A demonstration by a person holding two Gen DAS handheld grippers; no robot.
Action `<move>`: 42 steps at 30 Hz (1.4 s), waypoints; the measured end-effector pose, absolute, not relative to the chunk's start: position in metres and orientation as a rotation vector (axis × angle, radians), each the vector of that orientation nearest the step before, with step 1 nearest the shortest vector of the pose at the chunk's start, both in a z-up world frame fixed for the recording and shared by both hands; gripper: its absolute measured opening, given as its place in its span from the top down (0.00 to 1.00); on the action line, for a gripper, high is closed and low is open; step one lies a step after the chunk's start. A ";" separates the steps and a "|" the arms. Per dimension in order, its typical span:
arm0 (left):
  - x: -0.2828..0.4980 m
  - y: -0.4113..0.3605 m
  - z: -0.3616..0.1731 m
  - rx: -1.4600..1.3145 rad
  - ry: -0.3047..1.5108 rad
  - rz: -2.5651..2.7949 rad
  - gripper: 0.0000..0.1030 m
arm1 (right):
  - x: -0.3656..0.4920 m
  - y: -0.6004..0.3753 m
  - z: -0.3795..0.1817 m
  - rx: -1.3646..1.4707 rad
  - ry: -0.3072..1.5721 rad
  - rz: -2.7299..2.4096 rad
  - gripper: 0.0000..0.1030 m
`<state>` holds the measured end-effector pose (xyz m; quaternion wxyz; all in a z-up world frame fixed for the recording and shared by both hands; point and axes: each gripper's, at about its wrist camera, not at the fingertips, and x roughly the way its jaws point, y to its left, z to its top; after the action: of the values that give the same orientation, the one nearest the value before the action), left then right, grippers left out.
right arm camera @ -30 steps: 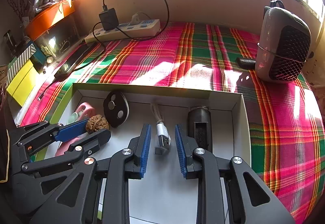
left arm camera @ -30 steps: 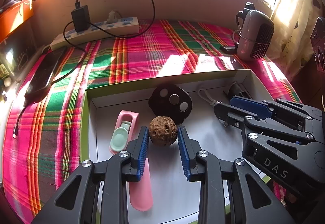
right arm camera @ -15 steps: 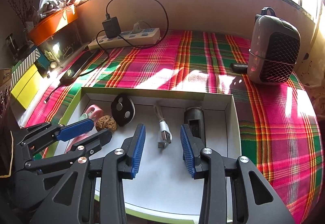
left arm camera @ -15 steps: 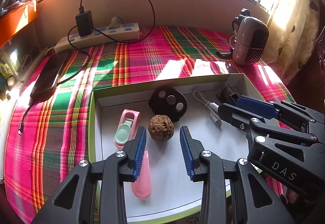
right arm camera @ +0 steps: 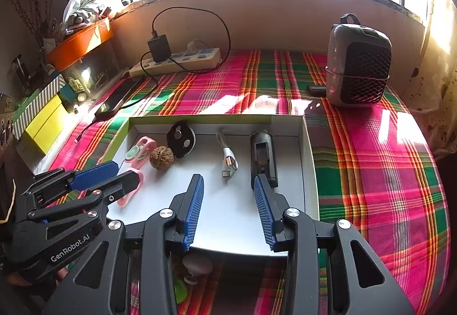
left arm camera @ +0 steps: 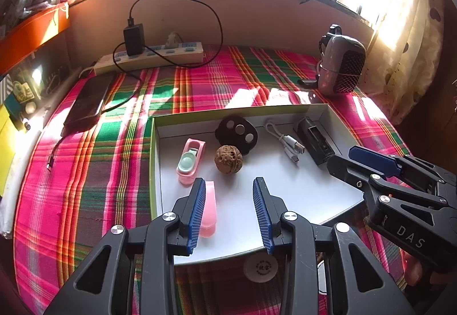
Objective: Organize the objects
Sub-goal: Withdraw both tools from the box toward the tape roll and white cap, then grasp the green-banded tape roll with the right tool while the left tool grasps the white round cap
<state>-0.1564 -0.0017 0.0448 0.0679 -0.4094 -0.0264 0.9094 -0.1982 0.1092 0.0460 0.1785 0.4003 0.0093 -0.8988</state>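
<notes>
- In the middle of the left wrist view, the white box [left arm camera: 325, 115] lies on the plaid-covered bench [left arm camera: 94, 172], and every small thing of the task sits inside it.
- The walnut [left arm camera: 228, 159] rests just above the left hand-held gripper [left arm camera: 228, 192] in that frame, straight ahead along its fingers; being round, it has no long axis to line up with.
- The left hand-held gripper stands wide and empty, its blue pads apart from the walnut; the pink case [left arm camera: 190, 160] lies to the upper left of its left finger.
- In the right wrist view, the right hand-held gripper [right arm camera: 228, 189] is also spread and holds nothing.
- The white USB cable [right arm camera: 228, 158] lies just above the gap between its fingers, long axis running up the frame, roughly in line with them.
- The dark oblong device [right arm camera: 262, 158] lies parallel, touching or just behind the right finger's tip; which, I cannot tell.
- The black round disc [right arm camera: 181, 139] sits beside the walnut, nearer the left hand.
- Judgement: the box looks filled and both hands are clear of it, so any next pick turns on nearness: walnut for the left, cable for the right.
</notes>
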 end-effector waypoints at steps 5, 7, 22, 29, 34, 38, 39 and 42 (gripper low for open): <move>-0.141 -0.010 0.049 -1.213 -0.120 2.757 0.68 | -0.178 0.111 0.047 1.125 0.012 -2.535 0.63; -0.135 -0.014 0.049 -1.210 -0.133 2.767 0.68 | -0.169 0.112 0.046 1.123 0.017 -2.524 0.62; -0.096 -0.034 0.048 -1.177 -0.207 2.795 0.68 | -0.118 0.107 0.038 1.093 0.033 -2.452 0.52; -0.087 -0.039 0.049 -1.174 -0.224 2.790 0.68 | -0.109 0.090 0.030 1.099 0.122 -2.442 0.52; -0.079 -0.040 0.045 -1.190 -0.230 2.769 0.68 | -0.110 0.086 0.022 1.128 0.135 -2.432 0.52; -0.076 -0.039 0.040 -1.206 -0.227 2.759 0.68 | -0.112 0.080 0.017 1.140 0.160 -2.426 0.52; -0.076 -0.040 0.039 -1.212 -0.230 2.755 0.68 | -0.111 0.079 0.016 1.140 0.168 -2.427 0.52; -0.076 -0.041 0.034 -1.235 -0.241 2.742 0.68 | -0.113 0.075 0.013 1.147 0.184 -2.423 0.52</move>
<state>-0.0762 -0.0410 0.0337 0.0625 -0.4085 -0.0798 0.9071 -0.1126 0.0749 0.0131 0.2254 0.4161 0.0668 -0.8784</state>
